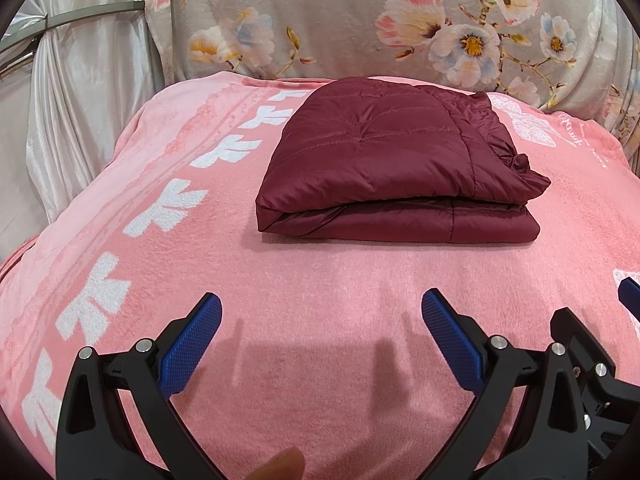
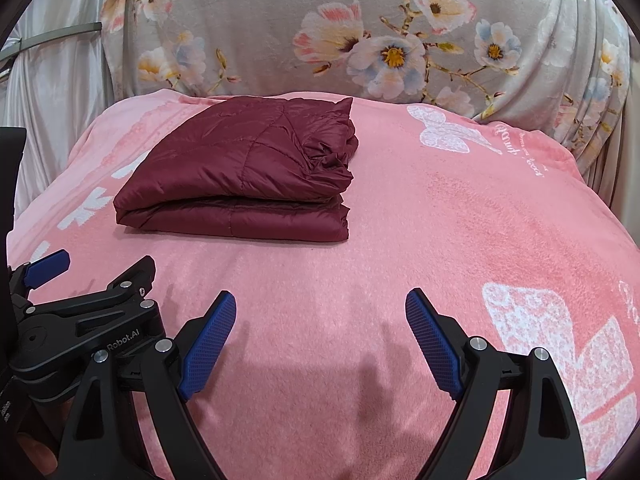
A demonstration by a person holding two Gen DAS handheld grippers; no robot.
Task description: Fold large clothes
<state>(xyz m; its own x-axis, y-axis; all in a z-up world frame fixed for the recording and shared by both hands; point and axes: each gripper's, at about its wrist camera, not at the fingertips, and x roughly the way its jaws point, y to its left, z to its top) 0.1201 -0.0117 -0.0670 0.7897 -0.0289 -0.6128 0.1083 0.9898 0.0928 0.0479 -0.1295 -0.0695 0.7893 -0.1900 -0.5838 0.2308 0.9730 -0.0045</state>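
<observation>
we held left gripper (image 1: 321,322) and right gripper (image 2: 321,320) side by side, tilted down over pink blanket (image 1: 320,264), fingers wide, gripping nothing. folded maroon jacket (image 1: 394,166) lay ahead, apart. "robot.ai" on left gripper body.

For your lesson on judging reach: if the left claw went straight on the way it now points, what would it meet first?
Probably the bare pink blanket, since the open left claw tilts downward. The folded dark red jacket lies further along; depth is hard to judge here.

One folded maroon jacket (image 1: 396,160), one pink blanket (image 1: 320,280), two claws.
</observation>
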